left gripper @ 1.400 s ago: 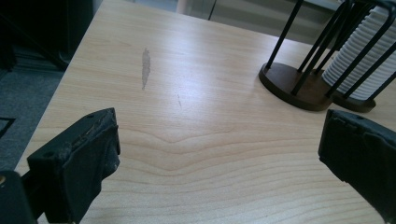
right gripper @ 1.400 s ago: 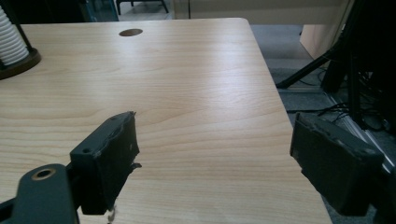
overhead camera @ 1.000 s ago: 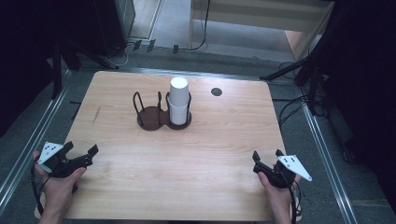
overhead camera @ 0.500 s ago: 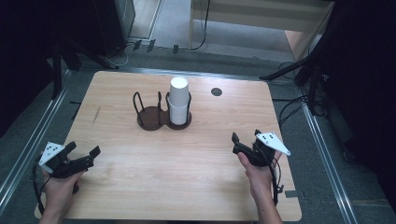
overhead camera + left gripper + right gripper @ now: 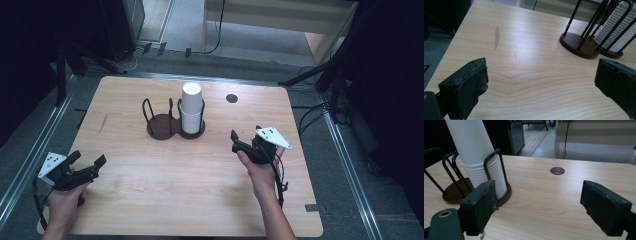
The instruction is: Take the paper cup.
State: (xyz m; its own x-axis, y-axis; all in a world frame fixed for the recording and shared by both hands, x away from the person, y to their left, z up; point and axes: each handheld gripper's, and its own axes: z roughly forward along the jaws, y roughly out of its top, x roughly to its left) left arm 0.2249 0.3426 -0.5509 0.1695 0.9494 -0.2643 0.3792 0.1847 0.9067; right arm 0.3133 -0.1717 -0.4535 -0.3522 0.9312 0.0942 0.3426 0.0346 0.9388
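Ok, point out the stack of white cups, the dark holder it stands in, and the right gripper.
stack of white cups (image 5: 191, 102), high view, on its smooth upper side.
dark holder (image 5: 159, 127), high view, on the empty left half of its base.
right gripper (image 5: 241, 141), high view, between its open jaw tips.

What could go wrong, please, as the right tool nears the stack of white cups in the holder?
The tall stack of white paper cups rises well above the dark wire two-ring holder, so a sideways nudge from the open right tool might tip it. Its jaws could also catch a wire upright.
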